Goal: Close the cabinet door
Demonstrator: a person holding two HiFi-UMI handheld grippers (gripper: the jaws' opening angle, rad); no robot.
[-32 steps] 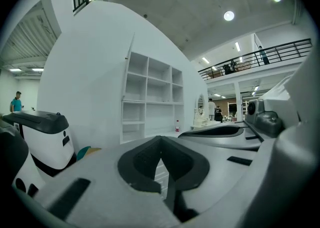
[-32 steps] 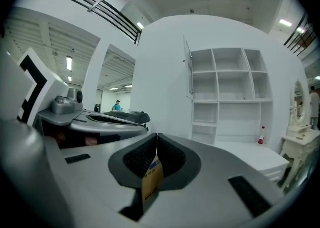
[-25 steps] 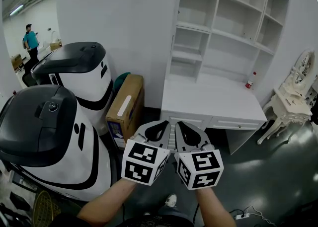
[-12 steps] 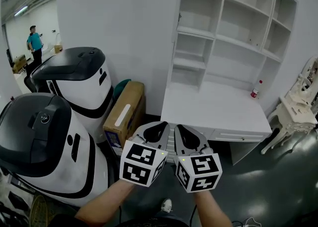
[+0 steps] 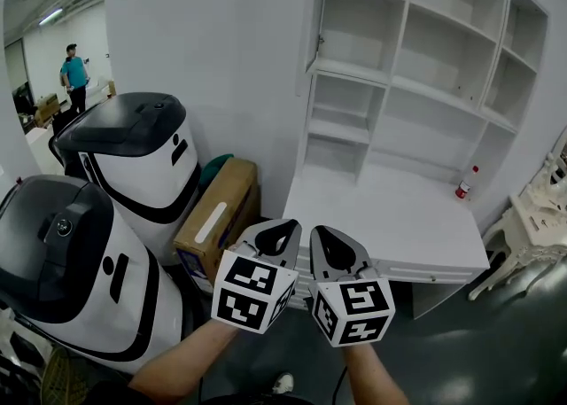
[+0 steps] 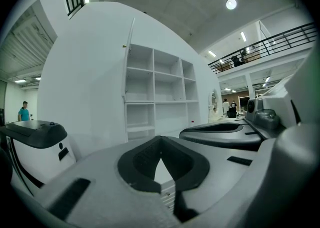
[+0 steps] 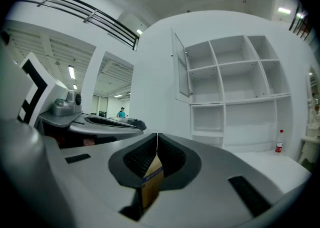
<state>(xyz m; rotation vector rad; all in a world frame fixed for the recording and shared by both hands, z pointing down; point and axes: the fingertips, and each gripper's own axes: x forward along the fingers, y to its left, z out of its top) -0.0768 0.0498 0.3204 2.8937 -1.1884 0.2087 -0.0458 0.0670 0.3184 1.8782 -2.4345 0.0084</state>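
Observation:
A white shelf cabinet (image 5: 416,66) stands over a white desk (image 5: 390,217) ahead of me. Its narrow door (image 5: 311,13) at the upper left hangs open, edge-on in the head view; in the right gripper view the door (image 7: 181,67) stands out from the shelves. My left gripper (image 5: 282,233) and right gripper (image 5: 323,237) are held side by side low in the head view, short of the desk's front, well below the door. Both are shut with nothing in them: the left gripper (image 6: 160,142) and the right gripper (image 7: 157,139) have their tips together.
Two large white-and-black machines (image 5: 133,155) (image 5: 71,261) stand at the left, with a cardboard box (image 5: 217,208) leaning between them and the desk. A red-capped bottle (image 5: 462,183) stands on the desk's right end. An ornate white table (image 5: 540,217) is at the far right. A person (image 5: 74,75) stands far off left.
Both grippers and the head camera have moved nearer the cabinet, which now looks larger and sits more to the middle. The jaws stayed shut and the door has not moved.

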